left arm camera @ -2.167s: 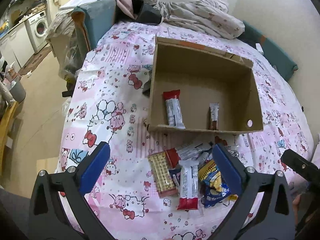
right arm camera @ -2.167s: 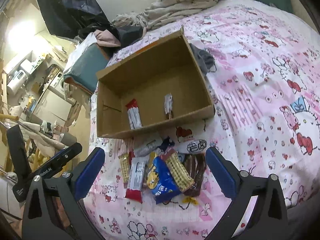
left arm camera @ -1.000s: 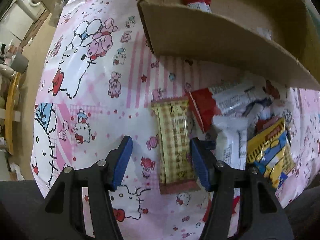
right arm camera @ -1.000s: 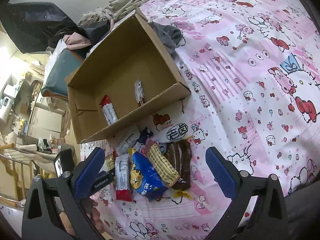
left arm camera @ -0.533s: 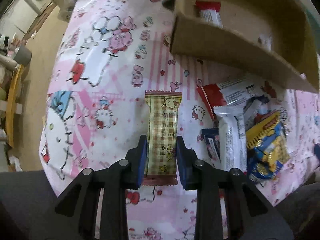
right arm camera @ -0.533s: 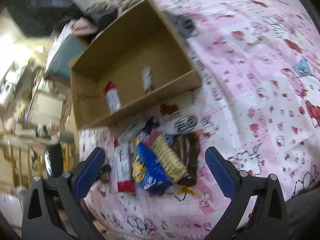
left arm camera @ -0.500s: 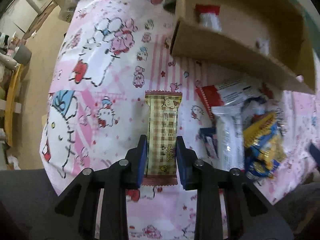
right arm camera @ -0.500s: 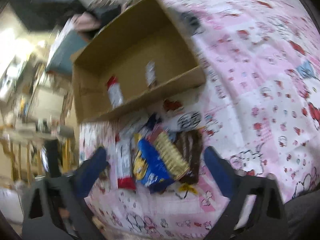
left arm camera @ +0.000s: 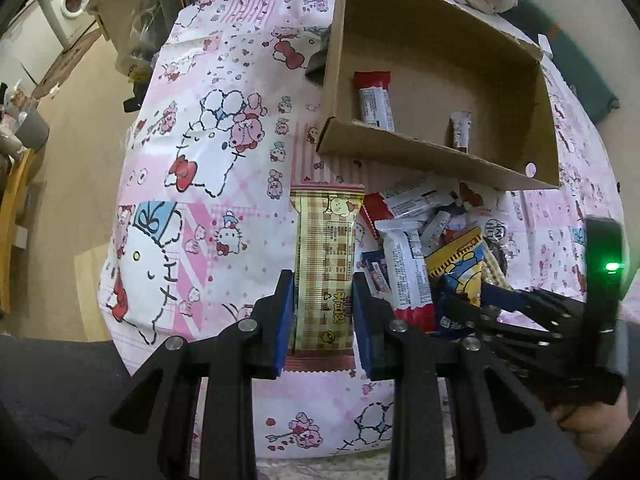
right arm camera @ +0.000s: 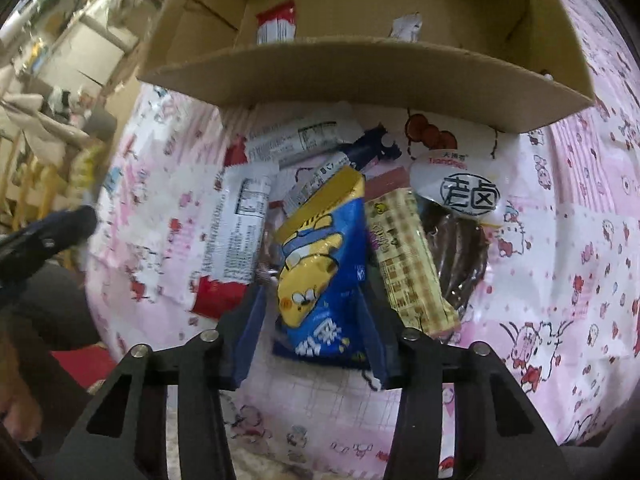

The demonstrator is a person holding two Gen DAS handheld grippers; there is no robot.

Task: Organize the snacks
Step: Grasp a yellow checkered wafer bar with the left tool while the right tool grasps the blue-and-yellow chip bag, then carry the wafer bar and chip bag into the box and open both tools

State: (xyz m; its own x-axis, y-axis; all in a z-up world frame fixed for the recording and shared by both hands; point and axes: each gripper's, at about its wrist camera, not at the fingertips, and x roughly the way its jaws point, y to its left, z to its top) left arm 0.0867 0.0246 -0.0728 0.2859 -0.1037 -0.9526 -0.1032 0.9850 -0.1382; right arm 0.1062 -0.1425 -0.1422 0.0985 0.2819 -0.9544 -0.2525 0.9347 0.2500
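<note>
- The left gripper (left arm camera: 322, 312) has its jaws drawn in to the width of a yellow checked wafer bar (left arm camera: 325, 264), and both blue pads (left arm camera: 283, 320) press the lower half of the wrapper's long sides.
- The wafer bar points away from the camera toward the cardboard box (left arm camera: 436, 152); its top end lies just short of the box's near wall, over the pink cartoon-print bedspread (left arm camera: 192, 168).
- Just right of that bar lies the snack pile: a red-and-white bar (left arm camera: 408, 200), a long white bar with a red end (left arm camera: 408, 268), and a yellow and blue packet (left arm camera: 460, 268), all overlapping.
- Inside the box, a red-topped white bar (left arm camera: 374, 98) lies toward the left and a small dark-ended stick (left arm camera: 460, 130) further right, well apart from each other.
- At the far right of the left view, the other tool's black body shows a green light (left arm camera: 610, 267).
- In the right wrist view, the right gripper (right arm camera: 316, 336) has its jaws partly closed around the blue packet with a yellow cartoon figure (right arm camera: 320, 272); the right pad (right arm camera: 374, 344) lies against the packet's edge, while I cannot tell whether the left pad touches it.
- Left of the packet lies the white bar with a red end (right arm camera: 236, 240).
- Right of it lie a second checked wafer bar (right arm camera: 408, 264), dark brown sticks (right arm camera: 464, 256) and a white oval pack with black characters (right arm camera: 460, 184).
- The box's near wall (right arm camera: 360, 76) stands just beyond the pile.
</note>
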